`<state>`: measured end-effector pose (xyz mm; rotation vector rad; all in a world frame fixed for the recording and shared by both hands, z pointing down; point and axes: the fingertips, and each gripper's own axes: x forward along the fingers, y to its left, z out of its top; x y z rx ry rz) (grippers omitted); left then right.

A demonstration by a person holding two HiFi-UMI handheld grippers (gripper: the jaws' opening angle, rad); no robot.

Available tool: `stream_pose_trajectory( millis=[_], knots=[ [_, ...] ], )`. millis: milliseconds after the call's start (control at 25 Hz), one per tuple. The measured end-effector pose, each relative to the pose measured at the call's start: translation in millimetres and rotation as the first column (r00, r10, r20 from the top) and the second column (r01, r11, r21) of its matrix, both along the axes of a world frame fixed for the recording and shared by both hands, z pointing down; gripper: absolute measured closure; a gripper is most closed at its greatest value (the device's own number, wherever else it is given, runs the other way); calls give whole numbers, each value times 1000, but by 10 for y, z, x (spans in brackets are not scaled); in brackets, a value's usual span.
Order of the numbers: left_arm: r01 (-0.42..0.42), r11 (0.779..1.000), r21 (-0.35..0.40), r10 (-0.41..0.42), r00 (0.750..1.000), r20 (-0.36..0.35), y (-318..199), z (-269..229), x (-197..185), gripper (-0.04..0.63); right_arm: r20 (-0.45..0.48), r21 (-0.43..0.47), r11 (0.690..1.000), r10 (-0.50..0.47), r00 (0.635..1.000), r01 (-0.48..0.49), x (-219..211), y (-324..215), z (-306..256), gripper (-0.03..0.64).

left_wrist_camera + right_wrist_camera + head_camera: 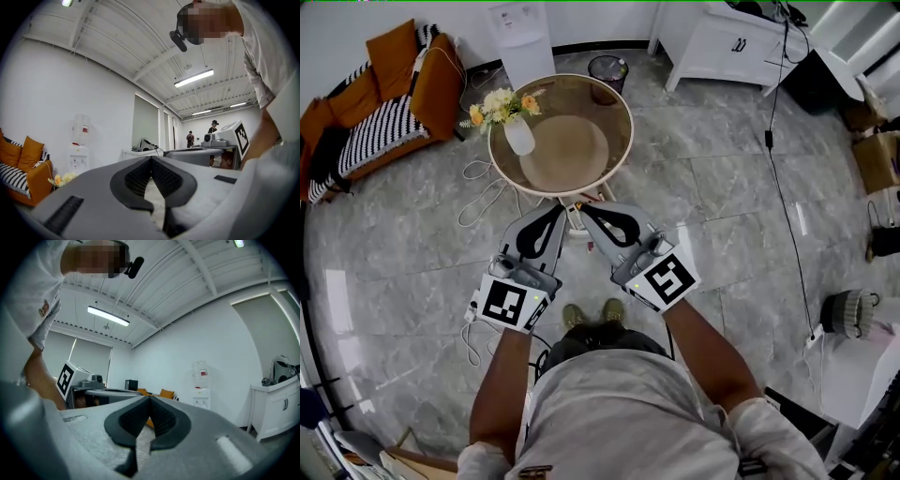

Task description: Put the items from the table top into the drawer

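Left gripper, right gripper: jaws together, empty; one table; one vase.

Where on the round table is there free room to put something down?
The round table is bare from its middle to the right rim. The white vase of flowers takes the left side. The left gripper and right gripper crowd in front of the near rim.

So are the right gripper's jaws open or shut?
Shut: in its own view the right gripper has its jaws meeting at the tips, with nothing between them.
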<state>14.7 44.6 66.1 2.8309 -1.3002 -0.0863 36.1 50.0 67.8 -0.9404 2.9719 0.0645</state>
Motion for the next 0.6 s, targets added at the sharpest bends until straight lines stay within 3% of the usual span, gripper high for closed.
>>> stream_pose_trajectory(
  millis=[600],
  knots=[
    [-51,999,11,51,999,-17,144,-42,-28,597,-26,-13,998,56,998,-57,63,167,14,617]
  ],
)
